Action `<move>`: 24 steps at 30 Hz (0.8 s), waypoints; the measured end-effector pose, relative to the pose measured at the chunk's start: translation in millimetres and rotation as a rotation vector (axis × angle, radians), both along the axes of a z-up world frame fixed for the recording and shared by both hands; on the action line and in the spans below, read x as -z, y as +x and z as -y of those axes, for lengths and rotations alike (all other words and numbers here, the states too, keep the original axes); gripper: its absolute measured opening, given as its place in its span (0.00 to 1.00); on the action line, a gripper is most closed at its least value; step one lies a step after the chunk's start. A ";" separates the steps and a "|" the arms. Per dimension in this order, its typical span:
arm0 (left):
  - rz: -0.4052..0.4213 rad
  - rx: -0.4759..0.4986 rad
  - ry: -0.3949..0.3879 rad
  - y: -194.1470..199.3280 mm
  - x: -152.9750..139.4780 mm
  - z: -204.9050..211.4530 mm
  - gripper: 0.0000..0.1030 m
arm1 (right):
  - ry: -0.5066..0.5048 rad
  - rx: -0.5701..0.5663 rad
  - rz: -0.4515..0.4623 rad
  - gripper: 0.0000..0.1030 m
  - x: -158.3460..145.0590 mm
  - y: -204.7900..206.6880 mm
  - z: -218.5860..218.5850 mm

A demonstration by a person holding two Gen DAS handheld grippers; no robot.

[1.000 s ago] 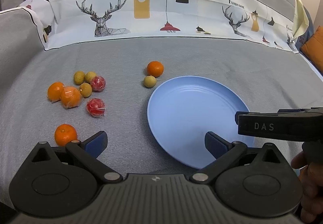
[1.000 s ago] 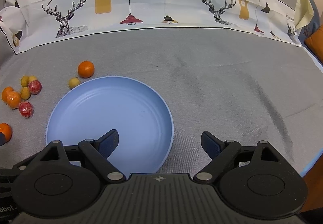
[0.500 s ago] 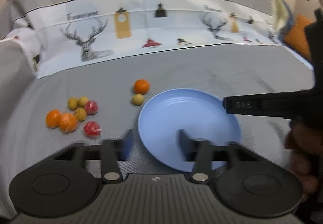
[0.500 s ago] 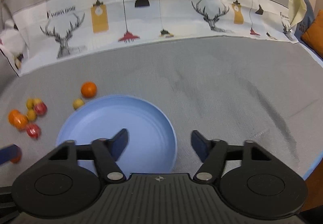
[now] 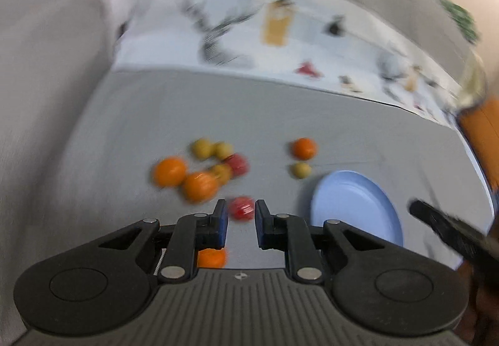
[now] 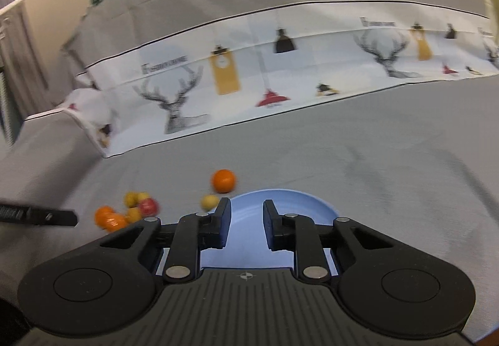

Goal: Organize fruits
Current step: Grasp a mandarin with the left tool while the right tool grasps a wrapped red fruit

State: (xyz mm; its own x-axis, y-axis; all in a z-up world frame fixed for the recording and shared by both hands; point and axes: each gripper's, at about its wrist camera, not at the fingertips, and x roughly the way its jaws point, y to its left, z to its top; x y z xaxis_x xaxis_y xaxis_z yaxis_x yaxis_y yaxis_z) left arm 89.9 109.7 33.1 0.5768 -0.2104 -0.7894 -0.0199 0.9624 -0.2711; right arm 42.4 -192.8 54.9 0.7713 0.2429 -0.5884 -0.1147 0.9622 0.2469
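While both views blur with motion, the grey cloth (image 6: pixel 374 159) spreads widest, a deer-print sheet (image 6: pixel 249 71) behind it. Blue plate (image 5: pixel 355 205) lies empty at right of the fruits. Left gripper (image 5: pixel 240 223): jaws have just been closing, narrow gap, nothing gripped (a red fruit (image 5: pixel 240 208) shows beyond the tips). Right gripper (image 6: pixel 247 227): jaws likewise just closing, empty, over the plate's near side. Orange cluster (image 5: pixel 184 177) sits left of the plate; lone orange (image 5: pixel 303 148) and a small yellow fruit (image 5: pixel 301 170) lie just beside its far rim.
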 end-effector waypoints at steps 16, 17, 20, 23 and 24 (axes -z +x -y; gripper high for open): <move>-0.081 -0.304 -0.056 29.6 33.8 -51.4 0.29 | -0.025 -0.225 -0.027 0.24 16.2 7.3 -57.4; -0.074 -0.333 -0.068 31.3 35.1 -55.5 0.29 | -0.029 -0.236 -0.024 0.24 16.9 8.5 -61.4; -0.039 -0.392 -0.123 35.2 38.2 -64.7 0.29 | -0.025 -0.267 -0.040 0.24 20.6 13.8 -76.6; -0.017 -0.423 -0.163 39.3 44.0 -70.6 0.29 | -0.037 -0.300 -0.039 0.27 29.5 20.7 -96.4; -0.020 -0.429 -0.169 41.1 45.9 -71.4 0.33 | -0.039 -0.309 -0.047 0.29 33.9 24.5 -103.8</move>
